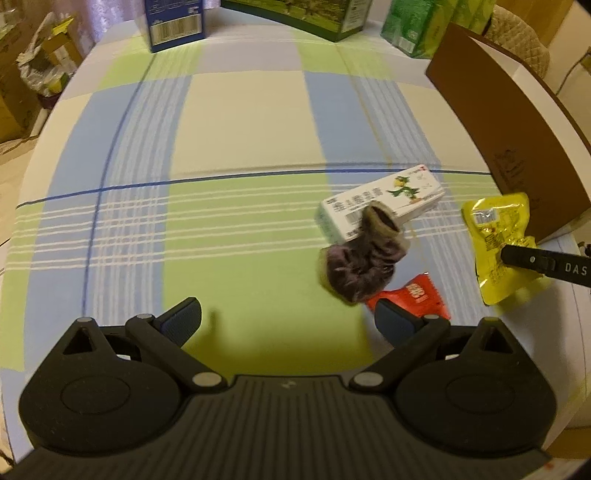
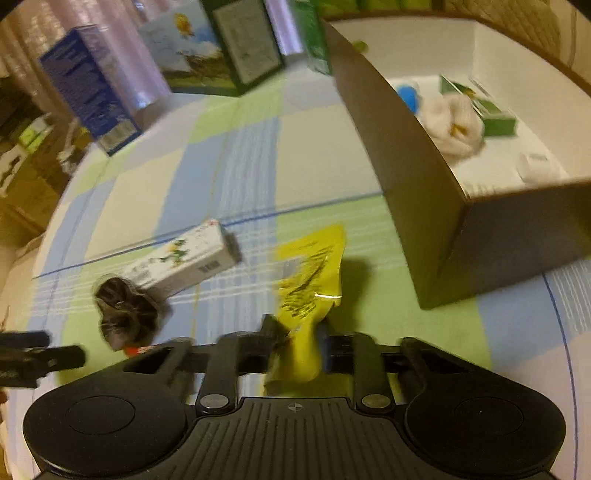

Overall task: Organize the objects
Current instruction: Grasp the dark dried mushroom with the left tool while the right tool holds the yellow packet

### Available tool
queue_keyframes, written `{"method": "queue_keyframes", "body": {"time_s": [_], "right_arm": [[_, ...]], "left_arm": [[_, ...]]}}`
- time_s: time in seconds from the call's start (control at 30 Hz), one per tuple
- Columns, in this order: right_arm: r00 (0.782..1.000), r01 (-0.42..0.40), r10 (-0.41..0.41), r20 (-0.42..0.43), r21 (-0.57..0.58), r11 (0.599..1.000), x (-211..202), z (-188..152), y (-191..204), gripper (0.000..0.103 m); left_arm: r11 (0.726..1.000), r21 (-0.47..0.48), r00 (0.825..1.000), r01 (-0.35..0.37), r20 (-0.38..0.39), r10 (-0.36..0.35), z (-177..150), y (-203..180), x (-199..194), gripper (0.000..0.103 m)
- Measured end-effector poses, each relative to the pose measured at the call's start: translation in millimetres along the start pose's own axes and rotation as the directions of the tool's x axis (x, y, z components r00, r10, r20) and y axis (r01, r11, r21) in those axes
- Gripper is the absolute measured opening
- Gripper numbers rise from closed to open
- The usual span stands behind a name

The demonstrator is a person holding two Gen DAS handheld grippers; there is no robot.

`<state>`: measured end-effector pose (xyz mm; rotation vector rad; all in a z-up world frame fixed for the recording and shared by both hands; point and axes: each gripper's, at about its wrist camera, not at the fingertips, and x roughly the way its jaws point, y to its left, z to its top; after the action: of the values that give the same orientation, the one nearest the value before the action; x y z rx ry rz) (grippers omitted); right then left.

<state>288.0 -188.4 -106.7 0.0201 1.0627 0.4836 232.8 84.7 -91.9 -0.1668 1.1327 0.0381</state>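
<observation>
My right gripper (image 2: 295, 341) is shut on a yellow snack packet (image 2: 312, 280), held above the checked cloth just left of the brown box (image 2: 424, 192). From the left wrist view the same yellow packet (image 1: 496, 229) hangs from the right gripper (image 1: 511, 254) at the far right. My left gripper (image 1: 288, 321) is open over the green patch of cloth, nothing between its fingers. Ahead and to its right lie a dark purple sock (image 1: 360, 267), a white carton with a green bird (image 1: 384, 203) and a red sachet (image 1: 417, 295) by the right finger.
The brown box has white inside walls (image 2: 517, 66) and holds a white sock (image 2: 454, 125), a green carton (image 2: 495, 118) and a blue object (image 2: 408, 94). A blue carton (image 1: 173, 22), a green picture box (image 1: 303, 14) and green packs (image 1: 417, 26) stand along the far table edge.
</observation>
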Motion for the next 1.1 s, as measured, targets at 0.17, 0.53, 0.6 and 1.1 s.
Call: {"method": "queue_keyframes", "body": {"time_s": [0.17,0.53,0.6,1.1], "right_arm": [[1.000,0.008,-0.006,0.030,-0.062,0.998,-12.9,0.9,8.8,0.017],[0.998,0.026,-0.020,0.056,-0.101,0.994,-32.4,0.5,4.2,0.017],[0.998,0.029,-0.023,0.055,-0.101,0.995,-35.2,-1.3,1.3,0.017],[0.999,0.010,-0.004,0.052,-0.104,0.995,-48.0,-12.2,-8.9,0.017]], "left_arm": [[0.999,0.034,0.999,0.039,0.027,-0.040,7.2,-18.9,6.0,0.096],[0.995,0.100,0.997,0.028,0.075,-0.036,23.7,-44.2,22.6,0.069],[0.995,0.101,0.997,0.024,0.075,-0.032,23.8,-45.7,23.3,0.062],[0.996,0.087,0.997,0.016,0.073,-0.022,22.4,-53.3,16.5,0.018]]}}
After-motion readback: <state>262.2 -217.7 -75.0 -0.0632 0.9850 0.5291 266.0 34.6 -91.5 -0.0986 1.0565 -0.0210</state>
